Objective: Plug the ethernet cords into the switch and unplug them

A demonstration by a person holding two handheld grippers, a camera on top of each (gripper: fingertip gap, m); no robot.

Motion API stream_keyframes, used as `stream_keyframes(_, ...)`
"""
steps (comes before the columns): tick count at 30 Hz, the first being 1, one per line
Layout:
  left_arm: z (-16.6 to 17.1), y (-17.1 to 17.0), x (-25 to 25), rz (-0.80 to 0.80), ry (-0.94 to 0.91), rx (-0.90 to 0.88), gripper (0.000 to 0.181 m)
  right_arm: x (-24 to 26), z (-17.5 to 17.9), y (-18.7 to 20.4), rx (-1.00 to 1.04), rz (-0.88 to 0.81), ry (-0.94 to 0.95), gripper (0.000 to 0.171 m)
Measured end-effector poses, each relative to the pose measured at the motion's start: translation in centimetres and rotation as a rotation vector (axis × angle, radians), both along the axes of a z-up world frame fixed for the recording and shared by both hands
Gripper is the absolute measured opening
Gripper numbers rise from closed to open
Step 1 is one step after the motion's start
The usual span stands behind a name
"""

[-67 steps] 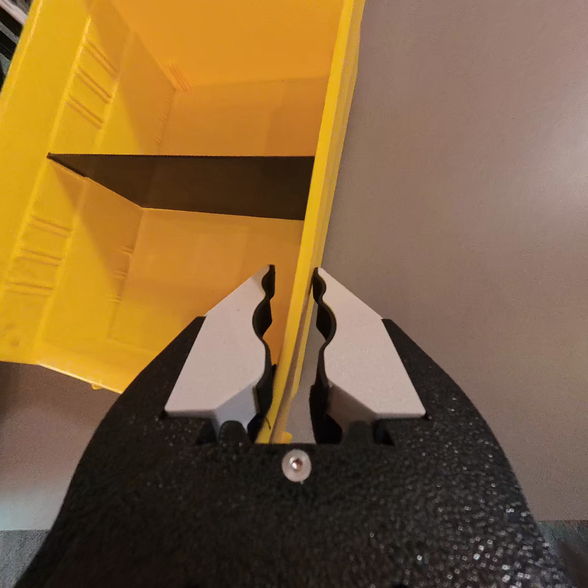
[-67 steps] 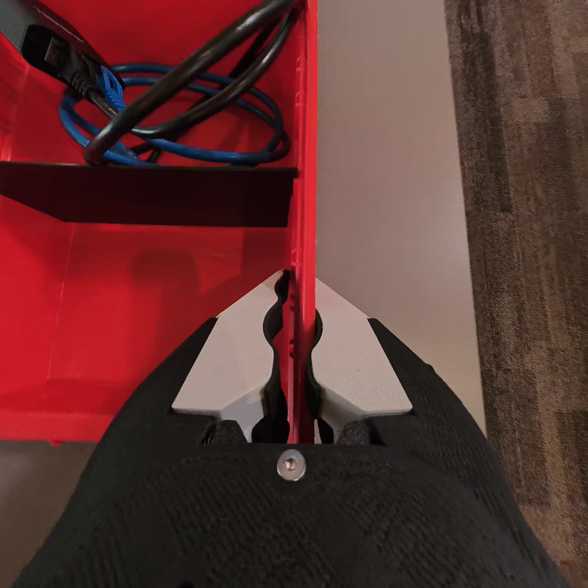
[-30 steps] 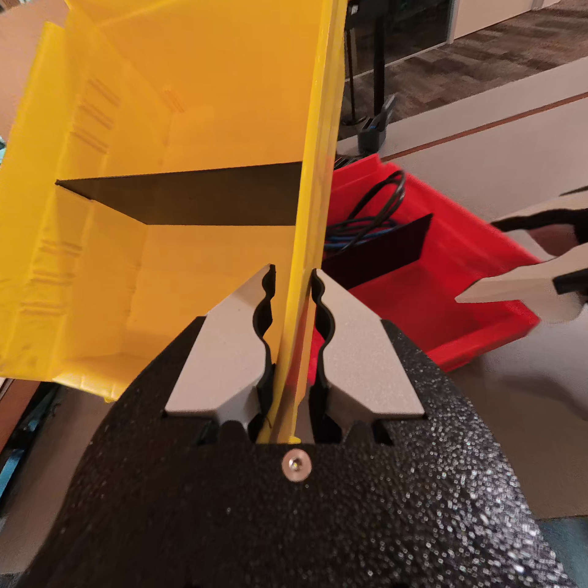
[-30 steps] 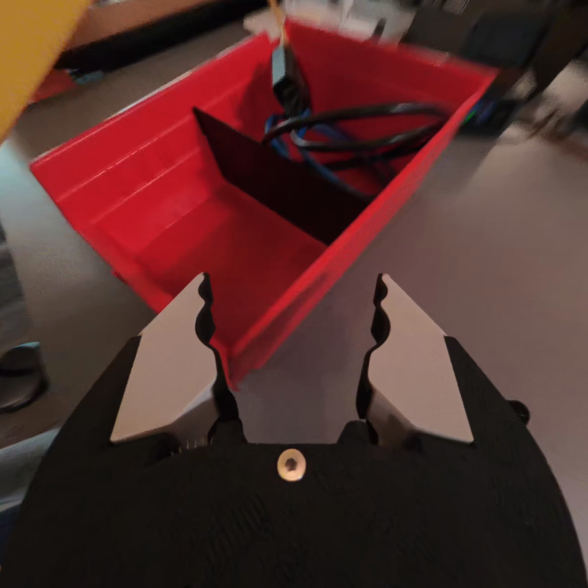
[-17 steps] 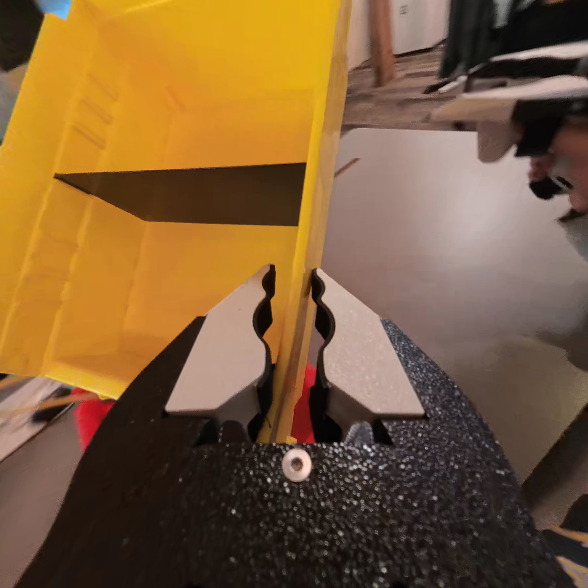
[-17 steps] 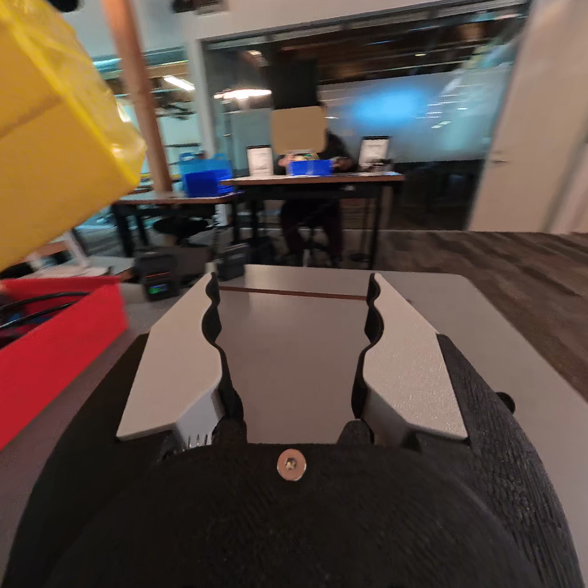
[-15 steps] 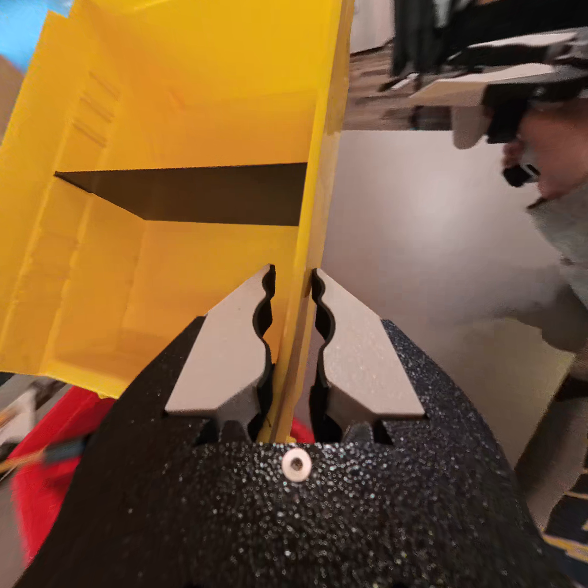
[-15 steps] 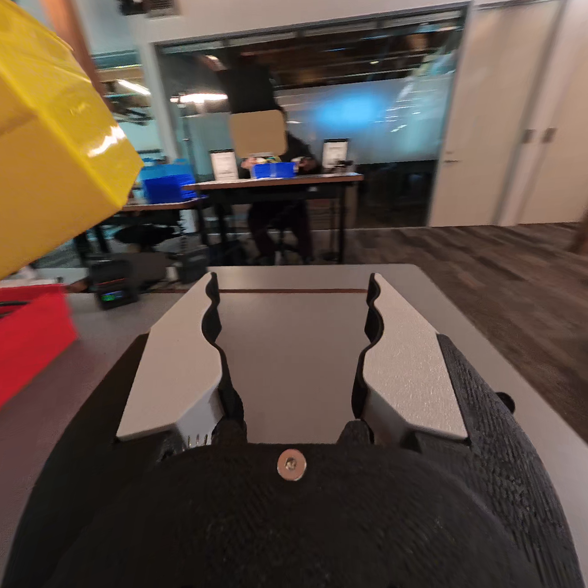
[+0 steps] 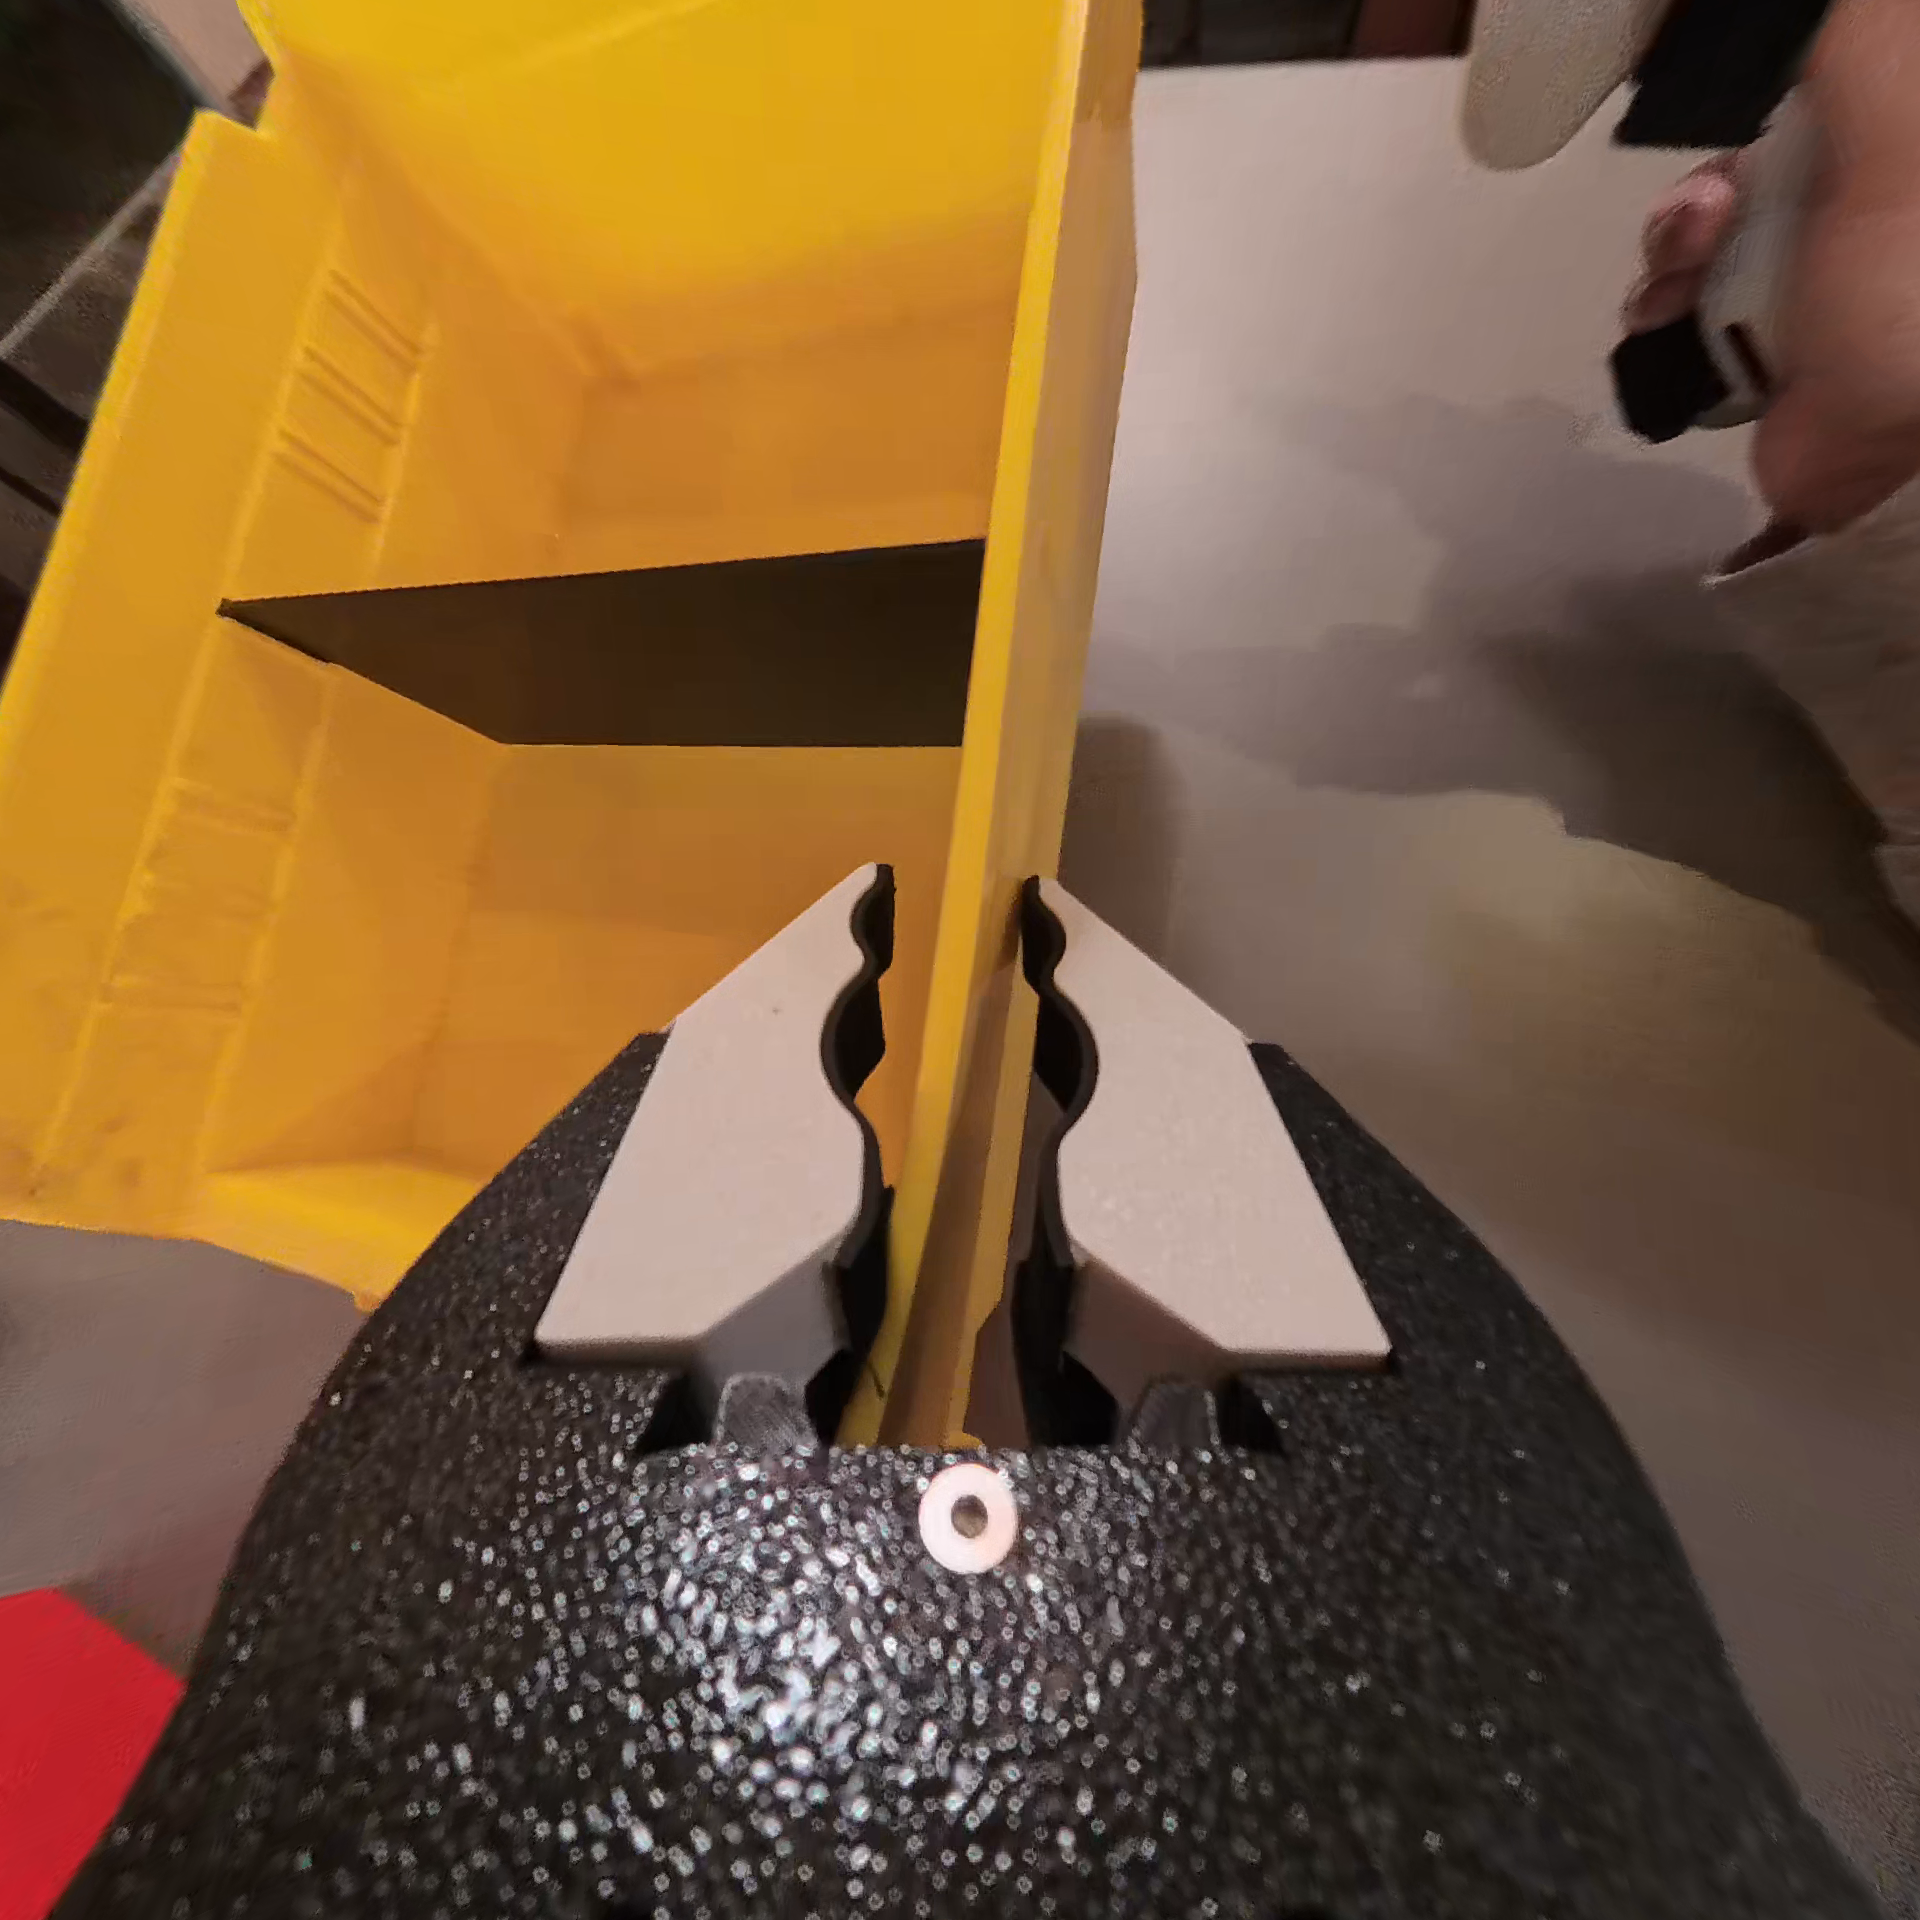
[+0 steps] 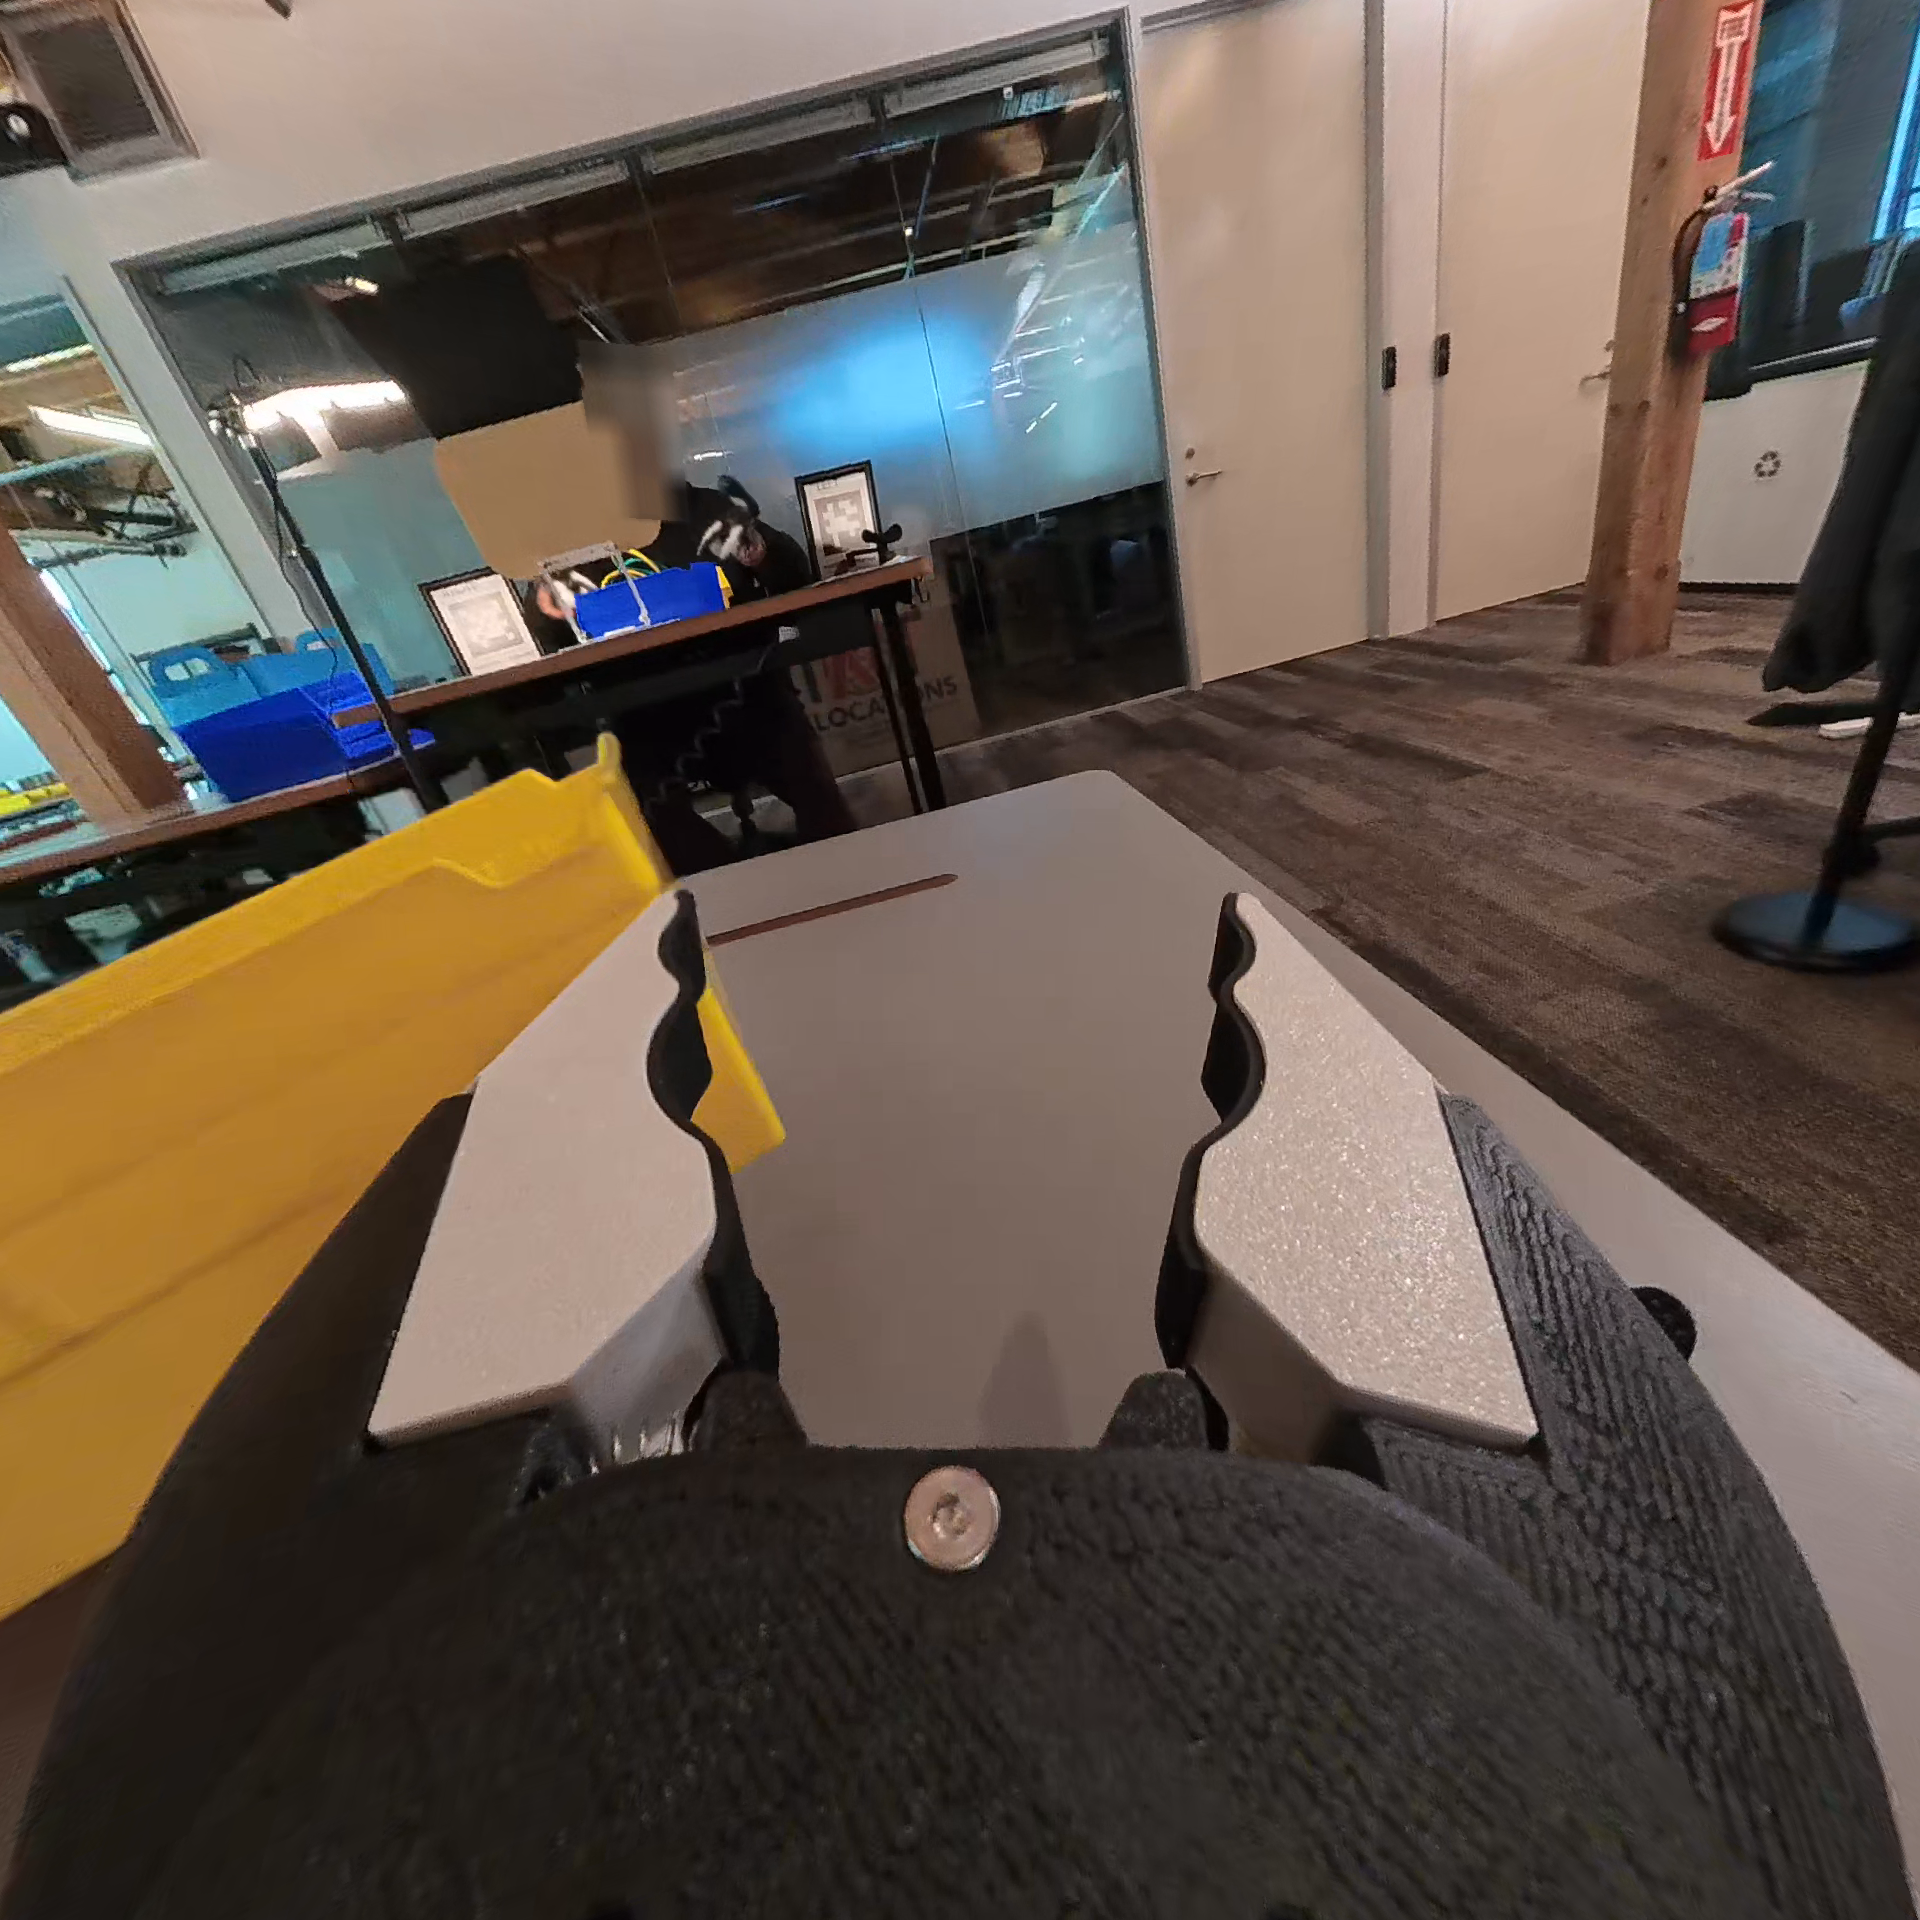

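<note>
My left gripper (image 9: 956, 883) is shut on the side wall of an empty yellow bin (image 9: 499, 416) with a black divider (image 9: 644, 644), holding it above the grey table (image 9: 1351, 935). The yellow bin also shows at the left of the right wrist view (image 10: 260, 1060). My right gripper (image 10: 951, 914) is open and empty above the table (image 10: 935, 1143), pointing out into the room. It shows blurred at the top right of the left wrist view (image 9: 1538, 94), held by a hand (image 9: 1829, 343). No ethernet cords or switch are in view now.
A corner of the red bin (image 9: 73, 1745) shows at the lower left of the left wrist view. Beyond the table's far edge are dark floor (image 10: 1507, 831), a black stand (image 10: 1818, 914), other tables with blue bins (image 10: 270, 727) and a seated person (image 10: 727, 582).
My left gripper has swung the yellow bin away from over the red bin toward the bare table and lower. My right gripper lifted off the red bin and now points across the room.
</note>
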State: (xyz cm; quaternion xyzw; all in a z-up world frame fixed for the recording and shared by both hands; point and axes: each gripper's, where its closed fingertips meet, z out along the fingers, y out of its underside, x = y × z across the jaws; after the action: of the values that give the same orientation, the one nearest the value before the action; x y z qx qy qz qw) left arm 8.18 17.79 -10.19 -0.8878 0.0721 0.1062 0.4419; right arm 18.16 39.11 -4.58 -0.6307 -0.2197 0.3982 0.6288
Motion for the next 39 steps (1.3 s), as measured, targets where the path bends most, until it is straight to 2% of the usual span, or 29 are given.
stream_keyframes(9, -2.9, 0.9, -2.1, 0.021, 0.059, -0.018, 0.028, -2.5, -0.9, -2.1, 0.007, 0.055, -0.073, 0.103)
stream_keyframes(11, -2.0, 1.1, -1.5, -0.013, 0.021, 0.059, 0.024, -3.1, -0.4, -3.2, 0.002, 0.078, -0.074, 0.106)
stream_keyframes(14, 1.9, -0.7, -0.4, -0.057, -0.022, 0.209, 0.040, -4.0, 0.7, -6.5, -0.023, 0.136, -0.053, 0.112)
stream_keyframes(16, 5.1, -3.8, -0.7, -0.036, 0.012, 0.328, 0.051, -5.2, 1.0, -9.8, -0.046, 0.197, -0.058, 0.124)
stream_keyframes(18, 7.6, -7.9, -2.5, 0.058, 0.062, 0.412, 0.073, -6.7, 0.6, -13.4, -0.040, 0.243, -0.116, 0.140)
stream_keyframes(20, 8.7, -12.5, -5.5, 0.208, 0.114, 0.419, 0.096, -8.0, -0.1, -16.7, 0.003, 0.244, -0.195, 0.141)
stream_keyframes(23, 9.0, -20.4, -10.2, 0.412, 0.171, 0.342, 0.113, -10.2, 0.1, -21.4, 0.075, 0.288, -0.217, 0.140)
stream_keyframes(25, 8.7, -26.0, -12.8, 0.534, 0.193, 0.288, 0.115, -11.9, -0.7, -23.4, 0.096, 0.323, -0.269, 0.143)
stream_keyframes(27, 7.4, -31.0, -14.7, 0.652, 0.191, 0.219, 0.116, -13.3, -1.5, -24.0, 0.123, 0.310, -0.316, 0.143)
stream_keyframes(29, 5.6, -34.6, -15.5, 0.734, 0.144, 0.181, 0.116, -14.3, -1.9, -23.7, 0.163, 0.271, -0.364, 0.141)
stream_keyframes(32, 2.7, -37.7, -16.2, 0.829, 0.065, 0.160, 0.117, -15.1, -2.3, -23.3, 0.156, 0.277, -0.439, 0.141)
stream_keyframes(35, 1.0, -38.3, -16.6, 0.860, 0.011, 0.175, 0.116, -14.9, -4.1, -22.6, 0.118, 0.306, -0.546, 0.144)
stream_keyframes(39, -1.1, -39.5, -17.3, 0.884, 0.042, 0.052, 0.113, -12.1, -4.4, -20.7, 0.070, 0.306, -0.586, 0.132)
